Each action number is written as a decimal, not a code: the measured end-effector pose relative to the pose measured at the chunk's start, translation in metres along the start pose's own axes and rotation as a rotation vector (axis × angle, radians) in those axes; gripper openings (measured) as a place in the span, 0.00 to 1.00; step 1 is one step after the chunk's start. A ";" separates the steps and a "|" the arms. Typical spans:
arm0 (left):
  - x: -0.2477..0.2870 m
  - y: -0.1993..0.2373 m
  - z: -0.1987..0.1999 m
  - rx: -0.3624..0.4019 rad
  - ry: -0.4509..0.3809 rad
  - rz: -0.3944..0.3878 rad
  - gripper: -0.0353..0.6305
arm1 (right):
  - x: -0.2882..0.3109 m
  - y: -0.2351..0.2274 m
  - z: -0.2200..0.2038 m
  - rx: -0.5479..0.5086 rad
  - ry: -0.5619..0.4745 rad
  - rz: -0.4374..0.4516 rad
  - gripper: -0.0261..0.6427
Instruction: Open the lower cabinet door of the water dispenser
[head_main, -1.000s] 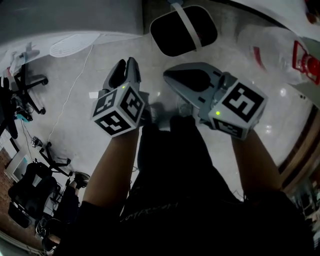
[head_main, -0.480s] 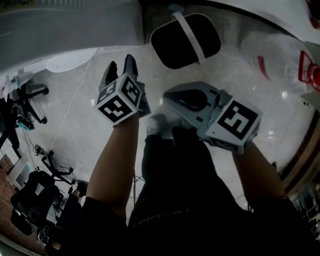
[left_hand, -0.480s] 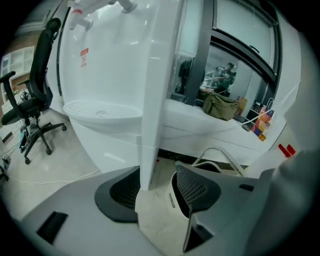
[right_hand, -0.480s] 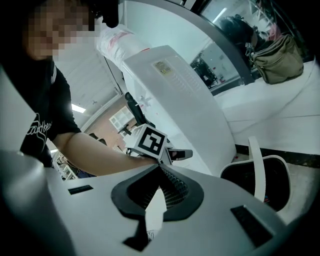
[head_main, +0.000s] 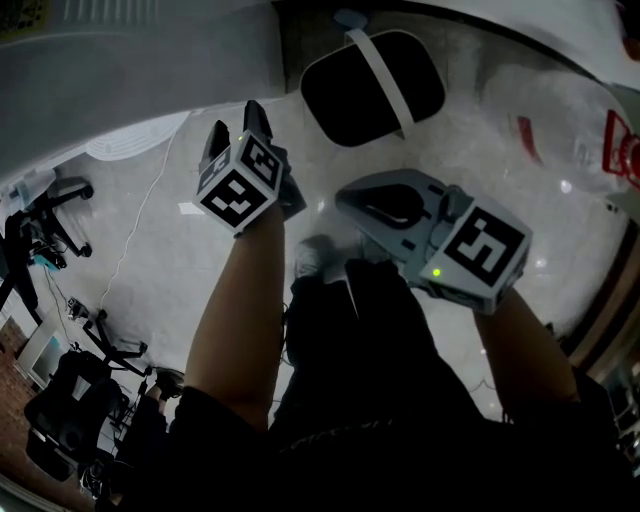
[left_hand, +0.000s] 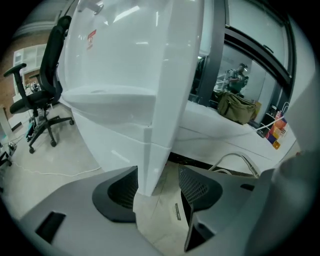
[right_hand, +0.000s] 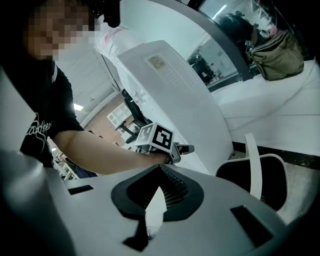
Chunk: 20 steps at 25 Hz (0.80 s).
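Pale, glossy stone floor (head_main: 180, 260) catches soft glints of overhead light. At the left stands a black office chair (left_hand: 50, 65), with a thin white cable (left_hand: 75, 172) lying near it. Far right, an olive bag (left_hand: 239, 106) sits on a white ledge (left_hand: 225, 137) before dark-framed windows (left_hand: 252, 55).

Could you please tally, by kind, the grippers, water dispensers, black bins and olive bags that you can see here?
Grippers: 2, the left gripper, its jaws just opening with the dispenser's corner edge showing between them ungripped, and the right gripper
Water dispenser: 1
Black bin: 1
Olive bag: 1
Total: 5
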<state>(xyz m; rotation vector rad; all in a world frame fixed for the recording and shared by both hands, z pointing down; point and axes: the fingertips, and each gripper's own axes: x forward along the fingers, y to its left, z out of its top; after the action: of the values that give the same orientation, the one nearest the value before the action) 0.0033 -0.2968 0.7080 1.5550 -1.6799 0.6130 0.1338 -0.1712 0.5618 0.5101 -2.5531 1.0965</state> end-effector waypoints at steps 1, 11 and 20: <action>0.002 0.001 0.001 -0.011 -0.004 0.007 0.41 | 0.001 -0.001 0.000 -0.003 0.002 0.000 0.06; 0.013 0.012 0.014 -0.058 -0.031 0.064 0.41 | 0.008 -0.002 0.001 -0.006 0.015 0.002 0.06; 0.014 0.009 0.017 -0.051 -0.032 0.041 0.41 | 0.007 -0.002 0.003 0.003 0.006 -0.006 0.06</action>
<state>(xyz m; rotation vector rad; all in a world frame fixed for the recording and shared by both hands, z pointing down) -0.0087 -0.3168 0.7100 1.5046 -1.7419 0.5656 0.1286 -0.1763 0.5638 0.5134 -2.5433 1.0987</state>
